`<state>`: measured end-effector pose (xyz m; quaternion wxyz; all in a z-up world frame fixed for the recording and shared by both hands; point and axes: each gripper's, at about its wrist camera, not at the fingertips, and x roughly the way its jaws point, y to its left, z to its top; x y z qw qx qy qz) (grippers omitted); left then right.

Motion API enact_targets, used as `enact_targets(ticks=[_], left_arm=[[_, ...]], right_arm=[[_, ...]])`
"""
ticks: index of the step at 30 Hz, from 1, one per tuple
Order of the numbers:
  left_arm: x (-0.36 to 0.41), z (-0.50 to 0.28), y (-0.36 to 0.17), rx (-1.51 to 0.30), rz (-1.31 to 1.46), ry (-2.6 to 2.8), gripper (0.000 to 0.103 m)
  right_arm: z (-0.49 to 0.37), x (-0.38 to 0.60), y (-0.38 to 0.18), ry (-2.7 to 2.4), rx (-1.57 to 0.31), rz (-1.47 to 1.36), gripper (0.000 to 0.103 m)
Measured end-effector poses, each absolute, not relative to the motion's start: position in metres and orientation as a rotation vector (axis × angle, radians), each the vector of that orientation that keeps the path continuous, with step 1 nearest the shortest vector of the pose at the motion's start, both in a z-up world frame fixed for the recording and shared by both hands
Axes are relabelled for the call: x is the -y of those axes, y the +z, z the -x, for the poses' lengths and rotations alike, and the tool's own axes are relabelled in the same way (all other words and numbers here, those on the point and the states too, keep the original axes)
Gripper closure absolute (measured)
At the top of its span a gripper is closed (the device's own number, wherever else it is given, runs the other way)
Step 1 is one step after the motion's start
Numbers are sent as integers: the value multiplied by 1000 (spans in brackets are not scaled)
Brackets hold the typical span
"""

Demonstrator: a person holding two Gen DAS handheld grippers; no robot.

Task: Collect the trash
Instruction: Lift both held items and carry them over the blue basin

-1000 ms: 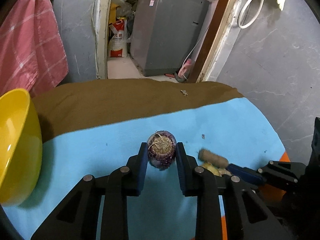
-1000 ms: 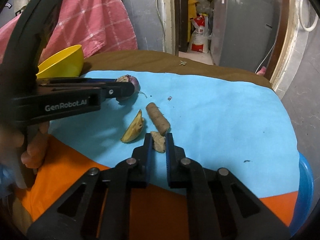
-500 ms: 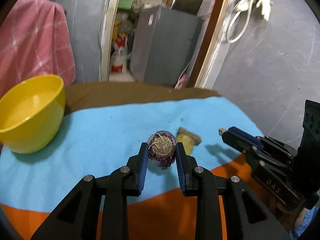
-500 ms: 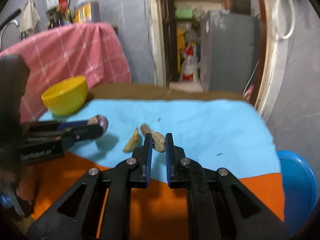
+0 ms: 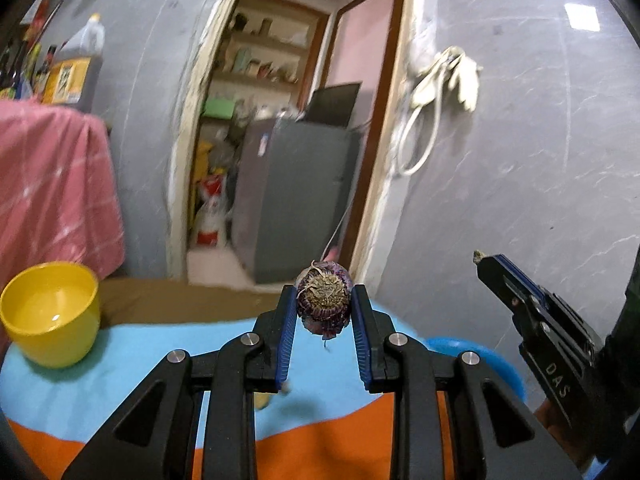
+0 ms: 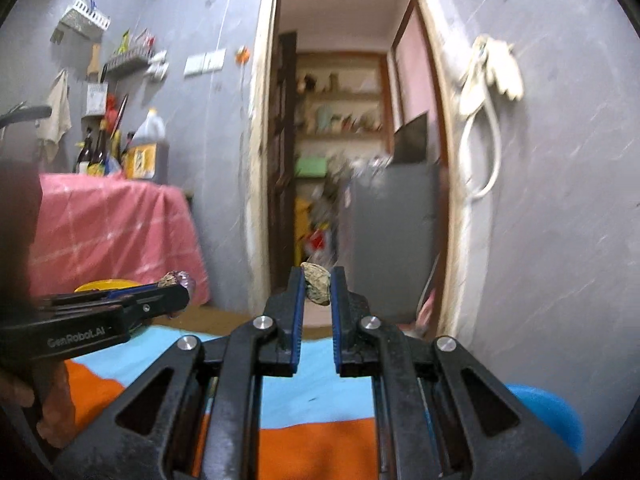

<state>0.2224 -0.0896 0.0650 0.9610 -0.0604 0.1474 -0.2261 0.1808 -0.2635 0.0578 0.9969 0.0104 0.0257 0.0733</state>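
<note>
My left gripper (image 5: 324, 300) is shut on a purple onion end (image 5: 324, 298) with dry roots, held in the air above the blue cloth (image 5: 120, 368). My right gripper (image 6: 316, 284) is shut on a small brownish scrap (image 6: 316, 282), also lifted off the table. In the left wrist view the right gripper (image 5: 486, 262) shows at the right edge with the scrap at its tip. In the right wrist view the left gripper (image 6: 176, 284) shows at the left, onion end in its tip. A yellowish scrap (image 5: 262, 400) lies on the cloth under my left fingers.
A yellow bowl (image 5: 50, 312) stands at the table's left. A blue bin (image 5: 476, 360) sits low beyond the table's right edge, the same blue bin (image 6: 548, 412) showing at the lower right. An orange cloth (image 5: 328, 440) covers the near side. A pink cloth (image 5: 52, 200) hangs at left; a doorway and grey appliance (image 5: 292, 196) lie ahead.
Both grippers rose off the table with their scraps and tilted up towards level. The remaining peel and stub dropped out of sight; the blue bin came into view.
</note>
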Motion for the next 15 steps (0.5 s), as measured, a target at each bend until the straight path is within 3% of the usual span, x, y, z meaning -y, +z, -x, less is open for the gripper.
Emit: enact_targets(ticks=[15], left_arm=[[188,-213,89,-216,138,-654,80]], right_arm=[[-134,351,65,-141,51,-58,87]])
